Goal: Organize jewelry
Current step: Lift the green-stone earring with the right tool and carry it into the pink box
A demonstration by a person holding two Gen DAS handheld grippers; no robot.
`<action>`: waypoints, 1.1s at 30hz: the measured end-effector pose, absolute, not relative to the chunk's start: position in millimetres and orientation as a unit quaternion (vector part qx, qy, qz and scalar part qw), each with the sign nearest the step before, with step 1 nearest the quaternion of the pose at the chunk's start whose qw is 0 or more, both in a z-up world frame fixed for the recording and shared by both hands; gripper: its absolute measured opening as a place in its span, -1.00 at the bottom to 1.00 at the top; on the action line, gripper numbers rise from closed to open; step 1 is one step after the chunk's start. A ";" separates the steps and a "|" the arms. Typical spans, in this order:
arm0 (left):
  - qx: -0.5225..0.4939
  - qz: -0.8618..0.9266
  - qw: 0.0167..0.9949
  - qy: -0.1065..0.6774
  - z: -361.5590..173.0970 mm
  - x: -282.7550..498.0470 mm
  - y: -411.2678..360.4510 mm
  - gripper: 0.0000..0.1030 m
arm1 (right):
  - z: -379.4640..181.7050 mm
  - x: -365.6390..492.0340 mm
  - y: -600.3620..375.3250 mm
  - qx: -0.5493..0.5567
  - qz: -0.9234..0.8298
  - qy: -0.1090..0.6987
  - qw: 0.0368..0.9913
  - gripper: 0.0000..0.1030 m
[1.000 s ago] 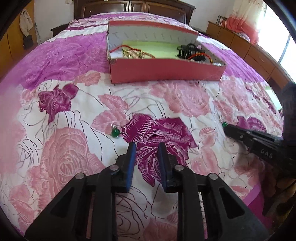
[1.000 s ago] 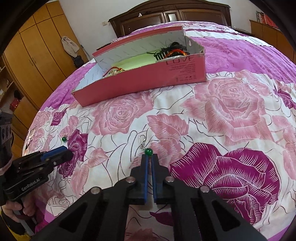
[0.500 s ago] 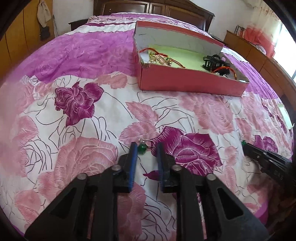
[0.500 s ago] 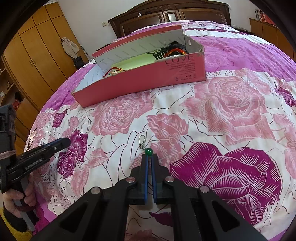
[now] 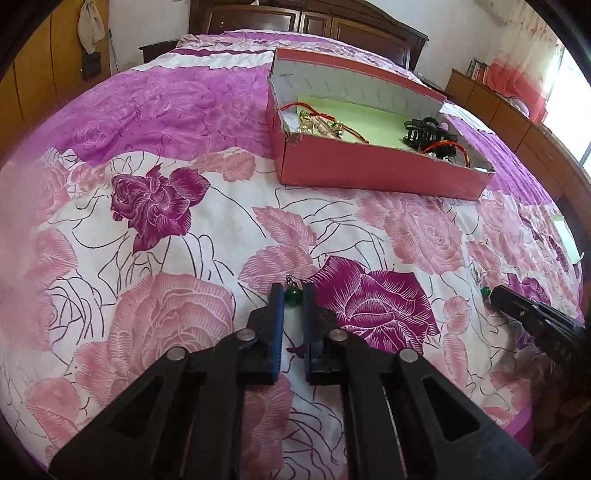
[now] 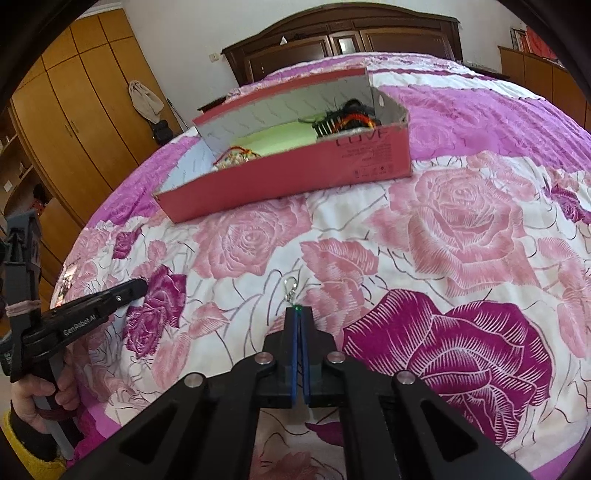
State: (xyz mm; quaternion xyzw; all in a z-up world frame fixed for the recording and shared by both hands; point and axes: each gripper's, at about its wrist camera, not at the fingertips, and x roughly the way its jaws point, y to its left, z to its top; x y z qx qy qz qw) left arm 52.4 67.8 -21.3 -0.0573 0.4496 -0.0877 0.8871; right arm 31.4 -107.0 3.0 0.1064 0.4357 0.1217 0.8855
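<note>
Left gripper (image 5: 293, 295) pinching green earring (image 5: 293, 296); right gripper (image 6: 298, 309) clamps second earring (image 6: 291, 291); pink box (image 5: 369, 173) beyond on floral bedspread (image 5: 147, 240).

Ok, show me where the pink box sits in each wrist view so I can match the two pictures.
Left wrist view: the pink box is upper right of centre, long side slanting down to the right, far from the fingertips.
Right wrist view: pink box is upper centre, long side rising to the right, printed front wall facing the camera.
Shared landmark: the dark wooden headboard behind the box.
</note>
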 end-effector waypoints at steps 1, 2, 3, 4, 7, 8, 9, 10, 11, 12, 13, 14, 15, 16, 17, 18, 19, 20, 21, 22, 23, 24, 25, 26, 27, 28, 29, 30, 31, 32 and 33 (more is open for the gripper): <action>-0.058 -0.088 0.887 0.449 -20.8 51.9 68.1 -0.99 | 5.2 31.3 -107.3 0.108 0.125 0.433 0.886 -0.95; -0.058 -0.088 0.888 0.448 -20.4 51.5 68.3 -0.99 | 6.6 30.4 -107.2 0.109 0.125 0.431 0.887 -0.95; -0.059 -0.088 0.888 0.448 -20.3 51.7 68.1 -0.99 | 8.9 29.3 -107.6 0.109 0.125 0.426 0.889 -0.95; -0.059 -0.088 0.888 0.447 -20.0 51.5 68.0 -0.99 | 11.0 28.9 -107.6 0.108 0.127 0.423 0.891 -0.95; -0.060 -0.089 0.889 0.445 -18.9 51.4 68.0 -0.99 | 14.7 26.5 -107.1 0.107 0.126 0.414 0.895 -0.95; -0.060 -0.089 0.889 0.445 -19.0 51.5 67.8 -0.99 | 15.6 27.2 -106.4 0.103 0.126 0.414 0.895 -0.93; -0.060 -0.089 0.889 0.446 -19.1 51.1 68.0 -0.99 | 15.1 28.8 -105.6 0.101 0.128 0.418 0.894 -0.92; -0.060 -0.090 0.889 0.446 -19.3 51.2 68.0 -0.99 | 13.7 30.2 -104.7 0.100 0.126 0.424 0.891 -0.90; -0.060 -0.089 0.889 0.446 -19.3 51.3 68.1 -0.99 | 11.8 31.9 -104.6 0.099 0.116 0.429 0.890 -0.84; -0.060 -0.089 0.889 0.446 -19.4 51.3 67.8 -0.99 | 9.1 34.4 -104.8 0.100 0.107 0.435 0.888 -0.65; -0.060 -0.089 0.889 0.446 -19.4 51.3 67.9 -0.99 | 6.3 36.8 -105.4 0.104 0.105 0.439 0.886 -0.55; -0.060 -0.089 0.889 0.446 -19.5 51.4 67.7 -0.99 | 4.4 37.1 -106.3 0.106 0.106 0.440 0.885 -0.56; -0.060 -0.089 0.888 0.446 -19.6 51.4 67.8 -0.99 | 2.6 39.0 -106.4 0.107 0.105 0.443 0.884 -0.55; -0.060 -0.089 0.888 0.447 -19.7 51.4 67.8 -0.99 | 1.2 39.9 -105.7 0.104 0.104 0.444 0.884 -0.55; -0.060 -0.089 0.888 0.447 -19.7 51.4 67.5 -0.99 | 0.0 40.8 -104.6 0.101 0.104 0.446 0.883 -0.55; -0.059 -0.089 0.888 0.447 -20.0 51.0 67.5 -0.99 | -1.0 41.3 -103.0 0.096 0.103 0.447 0.883 -0.55; -0.059 -0.088 0.888 0.447 -20.1 51.0 67.3 -0.99 | -1.9 42.0 -100.7 0.088 0.104 0.448 0.884 -0.55; -0.059 -0.088 0.888 0.447 -20.4 51.1 67.0 -0.99 | -2.7 42.1 -98.7 0.083 0.104 0.449 0.884 -0.55; -0.059 -0.088 0.888 0.448 -20.4 51.0 66.8 -0.99 | -4.0 42.7 -96.1 0.077 0.104 0.450 0.884 -0.60; -0.058 -0.088 0.888 0.448 -20.6 51.1 66.6 -0.98 | -5.0 42.9 -94.2 0.071 0.105 0.450 0.884 -0.73; -0.058 -0.088 0.888 0.448 -20.8 51.2 66.5 -0.98 | -5.5 42.7 -93.1 0.069 0.106 0.450 0.884 -0.77; -0.058 -0.088 0.888 0.448 -20.8 51.3 66.7 -0.98 | -6.0 42.6 -91.7 0.067 0.106 0.451 0.884 -0.77; -0.058 -0.088 0.888 0.448 -20.8 51.3 66.8 -0.99 | -5.9 42.1 -92.2 0.069 0.107 0.449 0.884 -0.78; -0.057 -0.088 0.888 0.447 -20.6 51.1 66.5 -0.99 | -5.6 41.4 -93.3 0.072 0.108 0.447 0.885 -0.78; -0.057 -0.088 0.888 0.447 -20.9 51.2 66.5 -0.98 | -4.8 40.6 -94.8 0.076 0.110 0.445 0.886 -0.78; -0.056 -0.088 0.889 0.447 -20.6 50.8 66.6 -0.98 | -3.7 39.8 -96.3 0.080 0.112 0.442 0.886 -0.78; -0.056 -0.087 0.889 0.446 -19.7 50.4 66.3 -0.99 | -2.4 39.2 -97.3 0.083 0.113 0.440 0.887 -0.78; -0.055 -0.088 0.890 0.445 -18.6 50.6 66.3 -0.98 | -0.8 38.6 -98.3 0.086 0.114 0.437 0.888 -0.78; -0.055 -0.088 0.891 0.443 -16.8 50.3 65.9 -0.99 | 1.3 37.8 -99.0 0.088 0.116 0.433 0.889 -0.78; -0.054 -0.089 0.892 0.441 -14.9 50.2 65.7 -0.99 | 4.2 36.9 -99.6 0.090 0.119 0.428 0.891 -0.78; -0.054 -0.089 0.893 0.438 -12.6 50.1 65.3 -0.98 | 7.5 36.0 -100.1 0.091 0.121 0.423 0.893 -0.78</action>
